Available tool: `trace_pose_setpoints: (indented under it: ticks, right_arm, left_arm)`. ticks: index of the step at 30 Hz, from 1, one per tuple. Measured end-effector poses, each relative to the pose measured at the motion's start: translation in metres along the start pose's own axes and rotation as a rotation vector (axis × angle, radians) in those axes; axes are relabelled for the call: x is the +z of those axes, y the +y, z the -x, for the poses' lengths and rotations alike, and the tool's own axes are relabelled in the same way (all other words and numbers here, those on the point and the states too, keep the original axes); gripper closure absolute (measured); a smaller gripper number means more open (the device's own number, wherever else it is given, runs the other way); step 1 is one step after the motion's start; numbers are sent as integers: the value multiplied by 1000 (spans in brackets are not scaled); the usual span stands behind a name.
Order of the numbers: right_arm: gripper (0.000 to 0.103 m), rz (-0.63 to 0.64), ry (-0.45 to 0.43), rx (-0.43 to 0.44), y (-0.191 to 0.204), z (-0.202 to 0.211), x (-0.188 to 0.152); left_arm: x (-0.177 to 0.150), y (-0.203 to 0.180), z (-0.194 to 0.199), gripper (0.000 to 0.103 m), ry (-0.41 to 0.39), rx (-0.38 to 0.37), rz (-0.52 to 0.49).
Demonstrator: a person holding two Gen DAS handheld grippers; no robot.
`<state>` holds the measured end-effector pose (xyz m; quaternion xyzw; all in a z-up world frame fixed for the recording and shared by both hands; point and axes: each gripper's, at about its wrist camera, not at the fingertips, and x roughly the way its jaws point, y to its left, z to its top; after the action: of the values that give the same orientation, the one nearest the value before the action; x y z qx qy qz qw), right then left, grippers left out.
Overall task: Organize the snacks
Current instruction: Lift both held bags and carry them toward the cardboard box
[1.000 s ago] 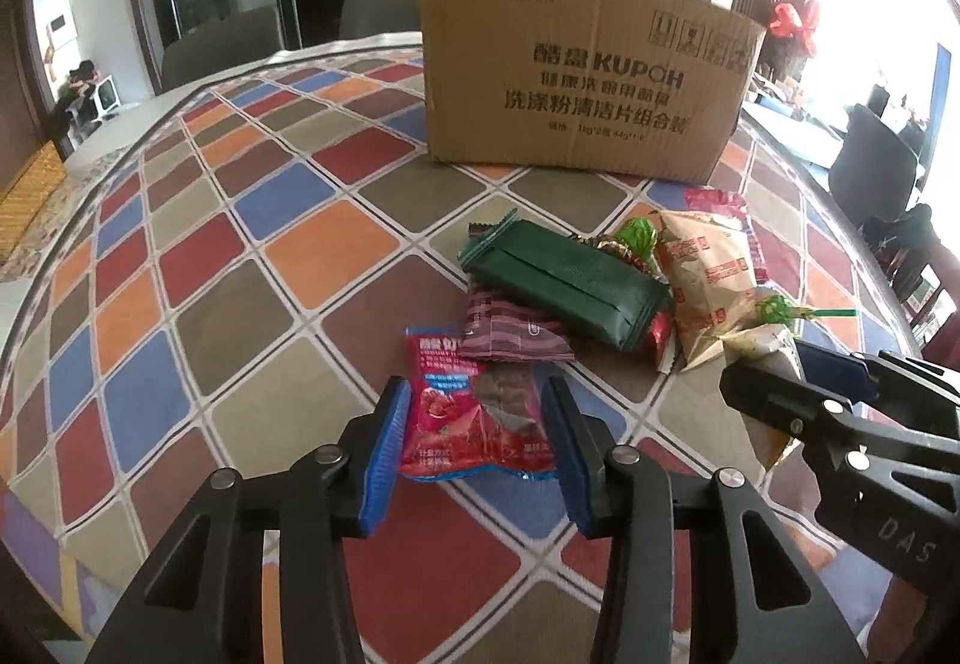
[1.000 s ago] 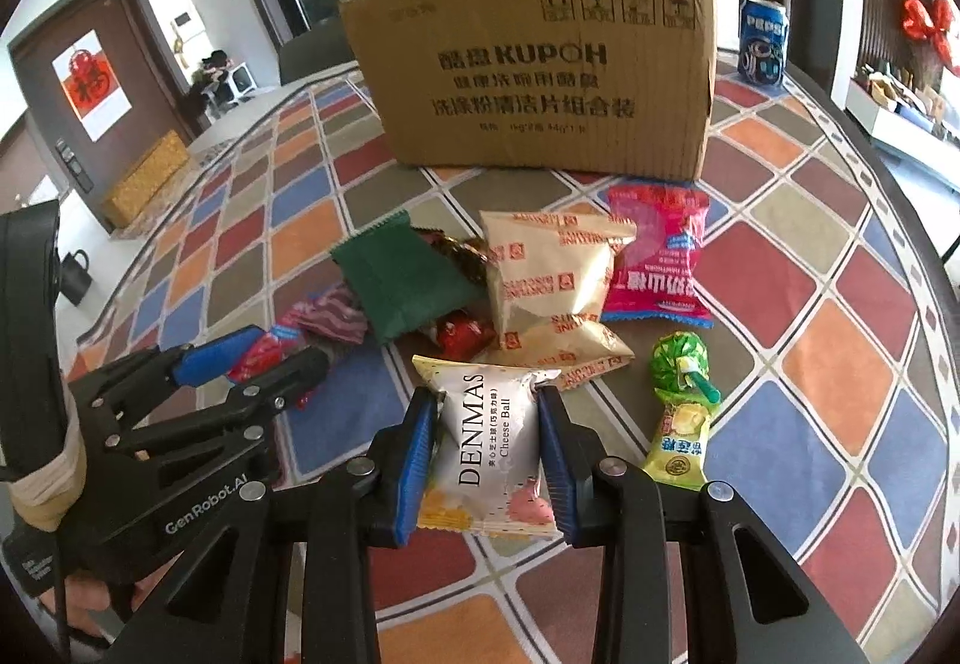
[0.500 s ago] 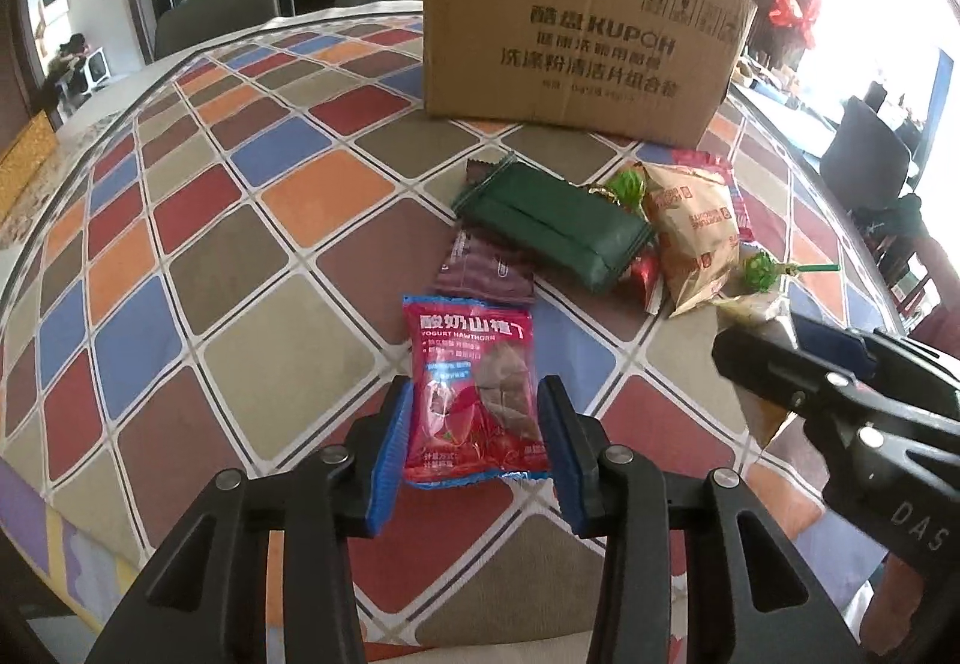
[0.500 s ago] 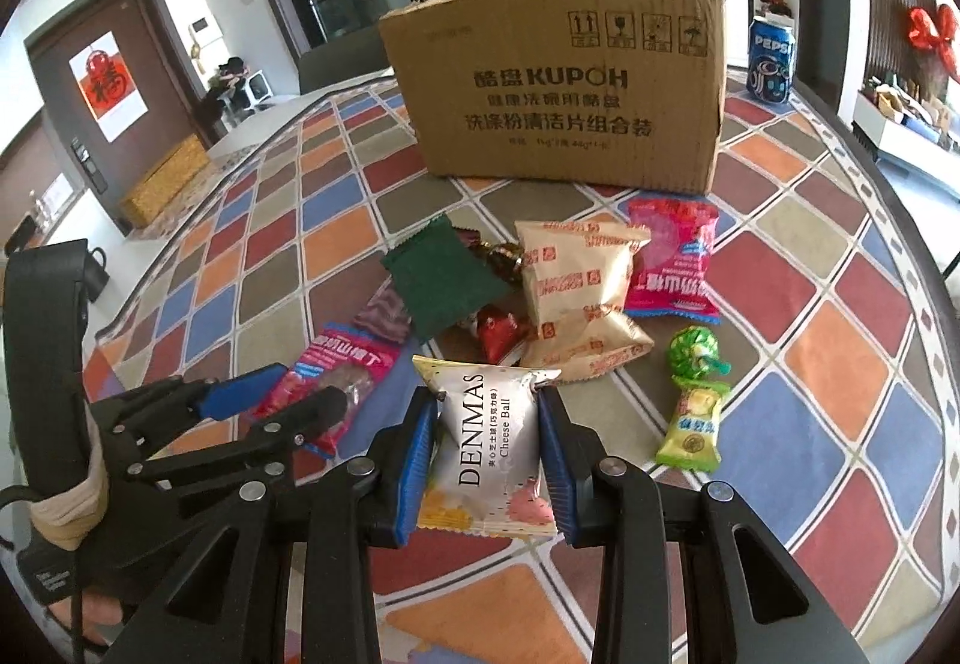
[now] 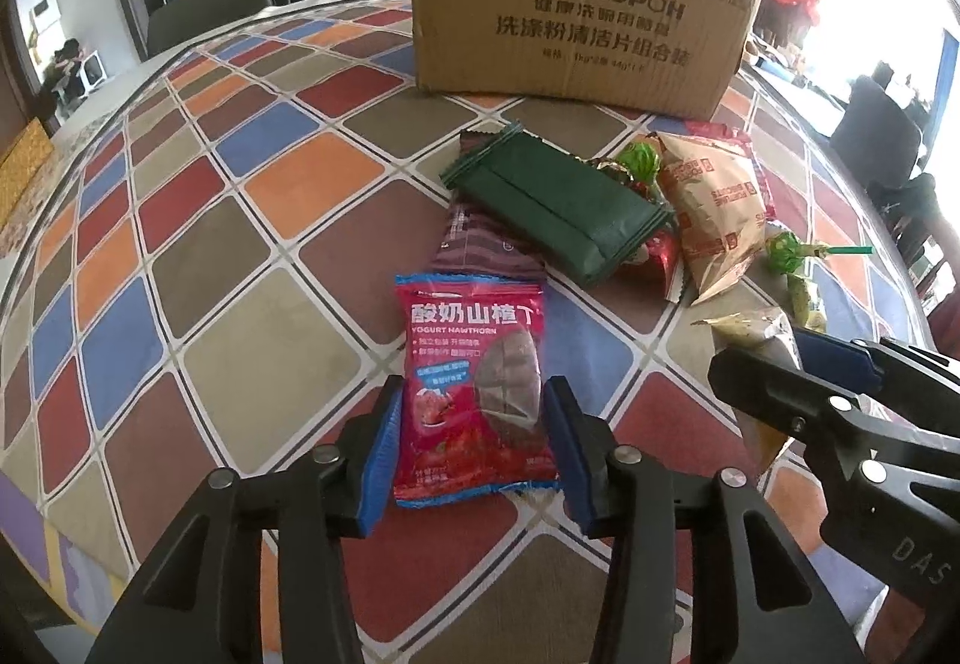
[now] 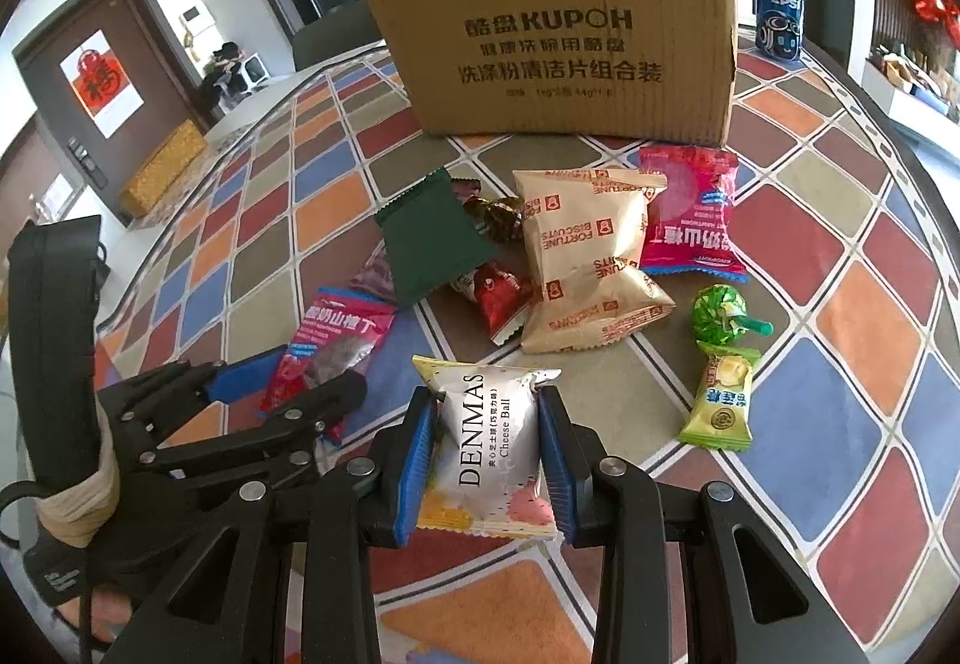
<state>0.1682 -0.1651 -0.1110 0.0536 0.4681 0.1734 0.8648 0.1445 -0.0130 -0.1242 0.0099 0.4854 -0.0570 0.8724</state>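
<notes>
My left gripper (image 5: pixel 474 427) is shut on a red yogurt hawthorn packet (image 5: pixel 474 388) and holds it above the table. My right gripper (image 6: pixel 486 442) is shut on a silver Denmas cheese ball packet (image 6: pixel 489 448), also lifted. Each gripper shows in the other's view: the right one (image 5: pixel 798 358) and the left one (image 6: pixel 282 370). On the table lie a dark green packet (image 5: pixel 558 208), a tan biscuit packet (image 6: pixel 585 268), a second red hawthorn packet (image 6: pixel 690 214), a green lollipop (image 6: pixel 723 313) and a small green candy packet (image 6: pixel 720 403).
A brown cardboard box (image 6: pixel 558 33) stands upright at the far side of the checked tablecloth (image 5: pixel 270 184). A Pepsi can (image 6: pixel 779 24) stands to its right. A maroon packet (image 5: pixel 480 250) and small wrapped candies (image 6: pixel 501 292) lie by the green packet.
Both grippers have risen and drawn back from the pile with their packets. The hawthorn packet now stands more upright between the left fingers.
</notes>
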Motion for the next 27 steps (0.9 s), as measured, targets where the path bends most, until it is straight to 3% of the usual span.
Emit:
trace_pose_setpoints:
  ticks: [5,12,27]
  right_arm:
    - [68,1,-8,-3,1,1,1]
    - [68,6,-43,-7,2,13,4]
    - [68,42,-180,-32,9,51,22]
  left_arm:
    - [-1,2,7,64,-14,-7,4]
    - [2,3,33,64,-93,16,8]
    - [26,-6,81,64,-254,9,-25]
